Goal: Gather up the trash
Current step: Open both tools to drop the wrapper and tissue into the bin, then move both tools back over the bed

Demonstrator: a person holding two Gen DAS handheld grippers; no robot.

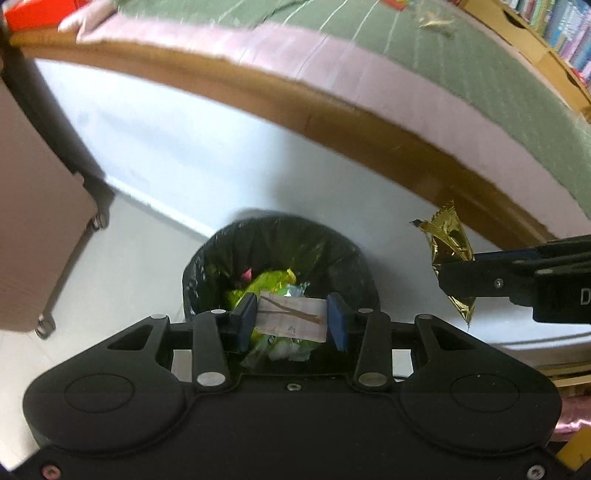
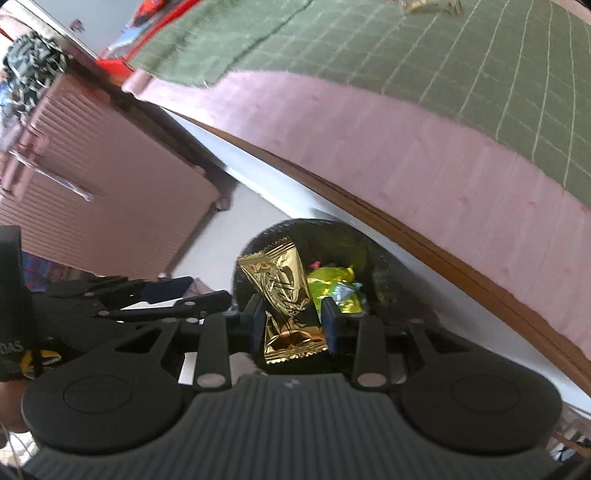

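Note:
A round bin with a black liner (image 1: 343, 254) (image 2: 376, 254) stands on the floor beside the bed, holding green and pale wrappers (image 1: 273, 280) (image 2: 332, 284). My left gripper (image 1: 291, 317) hangs over the bin mouth, open. A pinkish paper wrapper (image 1: 295, 317) lies between its blue pads (image 1: 247, 314), with a gap at each pad. My right gripper (image 2: 291, 321) is shut on a gold foil wrapper (image 2: 284, 288) (image 1: 448, 240) just above the bin's near rim. The right gripper's fingers (image 1: 480, 277) reach in from the right edge of the left wrist view.
The bed with a pink sheet (image 1: 277, 48) (image 2: 406, 147) and green quilt (image 1: 443, 66) (image 2: 443, 55) has a wooden frame (image 1: 332, 122) curving just behind the bin. More gold trash (image 1: 437, 24) lies on the quilt. A pink ribbed suitcase (image 2: 92, 177) (image 1: 33, 221) stands left.

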